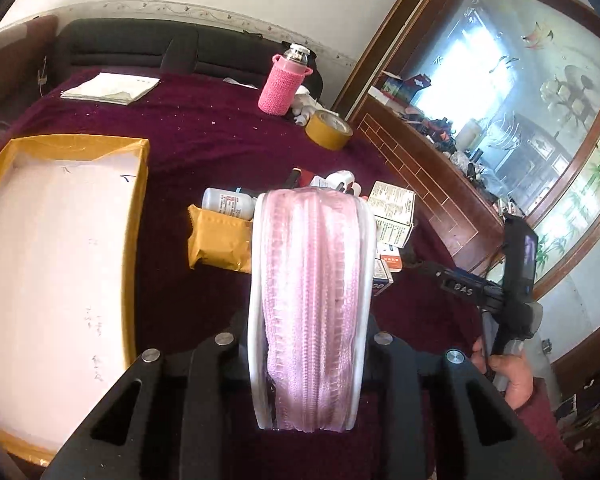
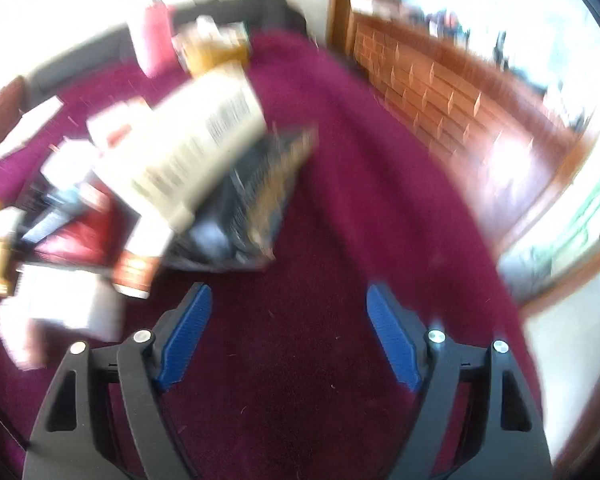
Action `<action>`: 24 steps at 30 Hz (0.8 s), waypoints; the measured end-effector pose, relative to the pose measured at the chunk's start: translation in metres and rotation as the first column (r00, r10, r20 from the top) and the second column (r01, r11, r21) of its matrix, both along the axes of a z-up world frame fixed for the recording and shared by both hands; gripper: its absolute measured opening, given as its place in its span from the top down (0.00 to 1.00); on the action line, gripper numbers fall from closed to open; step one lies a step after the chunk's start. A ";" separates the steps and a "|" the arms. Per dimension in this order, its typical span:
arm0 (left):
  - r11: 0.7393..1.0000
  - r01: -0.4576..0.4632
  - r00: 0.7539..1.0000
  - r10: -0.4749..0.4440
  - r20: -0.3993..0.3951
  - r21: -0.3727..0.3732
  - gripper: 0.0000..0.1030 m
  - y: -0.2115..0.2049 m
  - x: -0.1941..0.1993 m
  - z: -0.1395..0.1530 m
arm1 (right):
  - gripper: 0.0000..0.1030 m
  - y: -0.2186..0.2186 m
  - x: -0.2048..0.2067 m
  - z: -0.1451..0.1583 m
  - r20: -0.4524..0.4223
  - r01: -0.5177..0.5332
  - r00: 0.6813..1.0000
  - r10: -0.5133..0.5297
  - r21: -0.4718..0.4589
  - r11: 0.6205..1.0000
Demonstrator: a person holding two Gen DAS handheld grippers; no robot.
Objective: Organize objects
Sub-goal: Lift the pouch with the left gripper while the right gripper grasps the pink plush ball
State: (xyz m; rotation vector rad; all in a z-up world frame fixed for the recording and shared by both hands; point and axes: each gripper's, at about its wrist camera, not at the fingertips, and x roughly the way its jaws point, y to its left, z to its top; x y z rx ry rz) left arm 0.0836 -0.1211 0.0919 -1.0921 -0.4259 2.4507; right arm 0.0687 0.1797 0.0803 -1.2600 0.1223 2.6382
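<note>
1. Maroon cloth [image 1: 204, 128] covers the whole work surface, with a dark sofa behind it and a wooden cabinet with glass doors [image 1: 432, 184] along its right side.
2. At the left edge of the cloth lies an open yellow box [image 1: 138, 184] with a white lining.
3. Right gripper [image 2: 288, 336] points steeply down over bare cloth, its blue pads wide apart with nothing between them; in the left wrist view a hand [image 1: 508, 376] grips its handle at the right.
4. Left gripper [image 1: 308, 340] is tilted downward and clamped on a pink pouch [image 1: 308, 300], which stands on edge between the fingers, its zipper facing the camera, lifted clear of the cloth.
5. Beyond the pouch sits the pile of small things: a yellow packet [image 1: 216, 240], a white bottle [image 1: 228, 202] and printed cartons [image 1: 394, 212]. The right view shows this pile blurred, up and left of the right gripper.
6. Farther back stand a pink flask [image 1: 280, 84] and a tape roll [image 1: 328, 128].
</note>
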 end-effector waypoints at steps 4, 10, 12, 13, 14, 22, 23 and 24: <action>0.999 -0.037 0.999 0.038 -0.004 0.020 0.74 -0.021 0.013 0.005 | 0.20 -0.038 0.025 0.054 -0.136 -0.296 0.952 0.275 -0.168 0.940; 0.996 -0.085 0.996 0.085 -0.037 -0.012 0.74 -0.042 0.033 0.007 | 0.20 -0.128 -0.001 0.038 -0.059 -0.548 0.818 0.572 -0.380 0.745; 0.994 -0.100 0.994 0.098 -0.047 -0.036 0.74 -0.049 0.038 0.008 | 0.21 -0.149 -0.005 0.033 -0.033 -0.582 0.794 0.607 -0.332 0.743; 0.994 -0.106 0.993 0.104 -0.053 -0.040 0.74 -0.053 0.040 0.009 | 0.21 -0.160 -0.008 0.030 -0.015 -0.600 0.778 0.628 -0.315 0.735; 0.993 -0.113 0.992 0.111 -0.057 -0.036 0.74 -0.058 0.042 0.009 | 0.21 -0.169 -0.010 0.027 0.004 -0.612 0.766 0.643 -0.302 0.731; 0.988 -0.157 0.986 0.156 -0.060 -0.013 0.74 -0.083 0.044 0.007 | 0.43 -0.194 -0.023 -0.011 0.205 -0.620 0.758 0.619 -0.065 0.782; 0.988 -0.157 0.986 0.156 -0.059 -0.013 0.74 -0.084 0.044 0.006 | 0.47 -0.194 -0.023 -0.015 0.221 -0.610 0.771 0.598 -0.016 0.792; 0.988 -0.157 0.986 0.156 -0.057 -0.015 0.74 -0.085 0.044 0.004 | 0.57 -0.193 -0.025 -0.018 0.230 -0.598 0.780 0.581 0.004 0.801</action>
